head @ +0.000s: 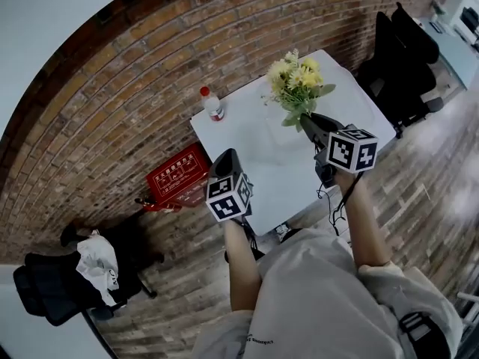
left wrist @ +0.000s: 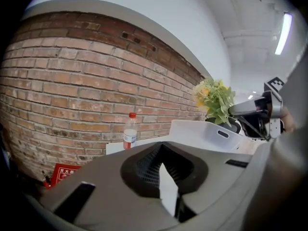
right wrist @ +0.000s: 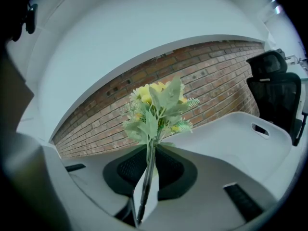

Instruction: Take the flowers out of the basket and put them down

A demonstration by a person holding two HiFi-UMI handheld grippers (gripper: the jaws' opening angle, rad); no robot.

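Observation:
A bunch of yellow flowers with green leaves (head: 298, 81) stands upright in the air over the white basket (head: 278, 149) on the white table (head: 247, 126). My right gripper (head: 305, 118) is shut on the stems. In the right gripper view the stems run down between the jaws (right wrist: 148, 150), with the blooms (right wrist: 156, 107) above and the basket (right wrist: 240, 134) behind. My left gripper (head: 227, 155) hangs near the table's front left edge, shut with nothing in it (left wrist: 161, 160). From the left gripper view the flowers (left wrist: 215, 100) rise above the basket (left wrist: 211, 134).
A plastic bottle with a red cap (head: 212, 105) (left wrist: 129, 134) stands at the table's back left corner near the brick wall. A red box (head: 178, 175) sits on the floor left of the table. Black office chairs (head: 404, 58) stand to the right, and another chair with clothes (head: 67, 275) is at the far left.

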